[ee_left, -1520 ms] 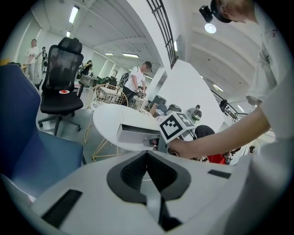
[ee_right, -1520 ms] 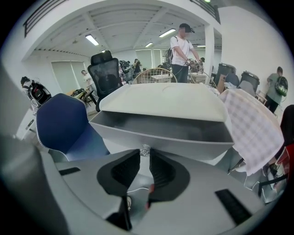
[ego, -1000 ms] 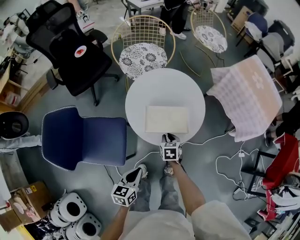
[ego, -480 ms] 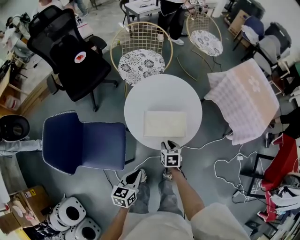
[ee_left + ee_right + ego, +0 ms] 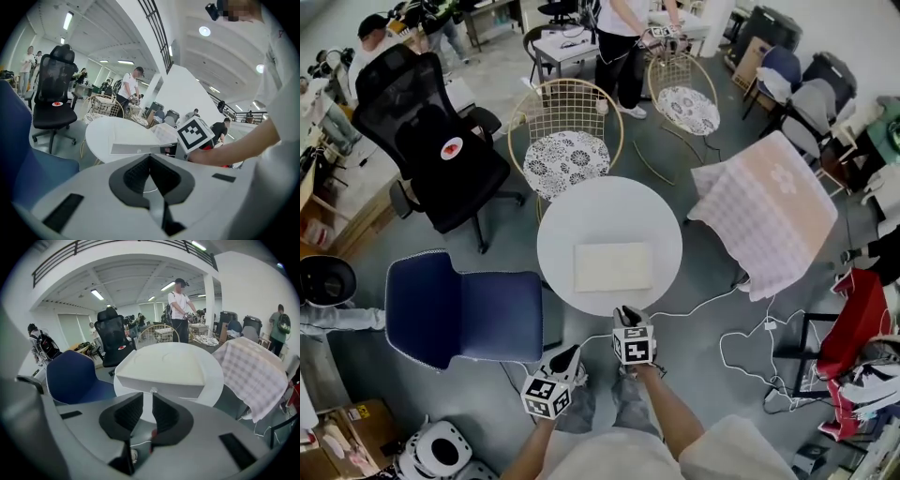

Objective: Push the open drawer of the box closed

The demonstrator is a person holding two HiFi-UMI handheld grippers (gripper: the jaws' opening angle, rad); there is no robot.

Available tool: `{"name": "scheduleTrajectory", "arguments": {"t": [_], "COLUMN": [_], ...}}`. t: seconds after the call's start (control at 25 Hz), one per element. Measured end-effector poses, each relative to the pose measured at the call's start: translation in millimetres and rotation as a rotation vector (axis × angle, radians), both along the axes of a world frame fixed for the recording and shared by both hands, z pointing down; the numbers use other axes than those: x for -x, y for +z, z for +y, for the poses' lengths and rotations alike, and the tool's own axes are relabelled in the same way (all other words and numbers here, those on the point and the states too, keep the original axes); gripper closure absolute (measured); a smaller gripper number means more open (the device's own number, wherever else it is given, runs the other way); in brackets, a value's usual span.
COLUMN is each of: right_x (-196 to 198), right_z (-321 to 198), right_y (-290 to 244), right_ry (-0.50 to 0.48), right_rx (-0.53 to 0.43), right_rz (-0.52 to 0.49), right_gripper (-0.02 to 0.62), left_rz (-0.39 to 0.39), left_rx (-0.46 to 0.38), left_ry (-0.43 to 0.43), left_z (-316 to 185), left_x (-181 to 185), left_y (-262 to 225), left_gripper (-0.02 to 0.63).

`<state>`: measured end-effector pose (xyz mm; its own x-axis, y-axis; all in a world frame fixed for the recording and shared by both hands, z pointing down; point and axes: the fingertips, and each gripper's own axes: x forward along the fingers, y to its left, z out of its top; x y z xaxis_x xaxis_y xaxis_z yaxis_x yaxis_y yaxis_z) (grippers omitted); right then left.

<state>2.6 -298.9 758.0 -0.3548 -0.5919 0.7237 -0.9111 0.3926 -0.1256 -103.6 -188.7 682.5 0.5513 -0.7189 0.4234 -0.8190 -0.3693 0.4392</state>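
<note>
A flat white box (image 5: 614,266) lies on the round white table (image 5: 581,211). Its drawer front looks flush with the box, and a small knob (image 5: 153,391) shows in the middle of that face. My right gripper (image 5: 624,315) hangs just off the table's near edge, a little short of the box. Its jaws (image 5: 147,403) are closing to a narrow gap with nothing between them, and the knob sits just ahead. My left gripper (image 5: 569,355) is lower and to the left, over the floor, shut and holding nothing (image 5: 150,161).
A blue chair (image 5: 469,309) stands left of the table and a black office chair (image 5: 441,150) behind it. A gold wire chair (image 5: 567,141) is at the table's far side. A checked cloth (image 5: 769,211) covers something at the right. Cables (image 5: 750,347) trail on the floor.
My right gripper has drawn back from the box front, so a gap now shows between them. The left gripper has barely moved.
</note>
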Motion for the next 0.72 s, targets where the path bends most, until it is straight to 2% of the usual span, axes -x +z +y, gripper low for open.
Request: {"name": "scheduleTrajectory", "arguments": {"t": [0.08,0.2,0.48,0.72], "right_x": [-0.1,-1.3,-1.2,7.1], "right_z": [1.4,5.8,30.5,60.8], "right_y": [-16.1,-43.9,-86.2,-96.2], "right_ry": [0.004,0.021,0.064,0.067], "right_rx": [-0.037,-0.097,-0.168,-0.201], "right_rz": [-0.005,-0.022,-0.047,-0.066], "right_gripper": [0.555,0.578,0.578,0.578], "left_rz": [0.002,0.006,0.013,-0.006], "left_rx": [-0.019,-0.054,-0.136,-0.161], "left_ry": [0.013,0.035,0.101,0.128], "left_z": [-4.1,-9.2,-11.7,2.2], "left_x": [-1.9,-4.1,-2.8,2.5], "left_y": [-7.3,-20.1,-49.5,-53.7], "left_gripper": [0.597,0.597,0.597,0.597]}}
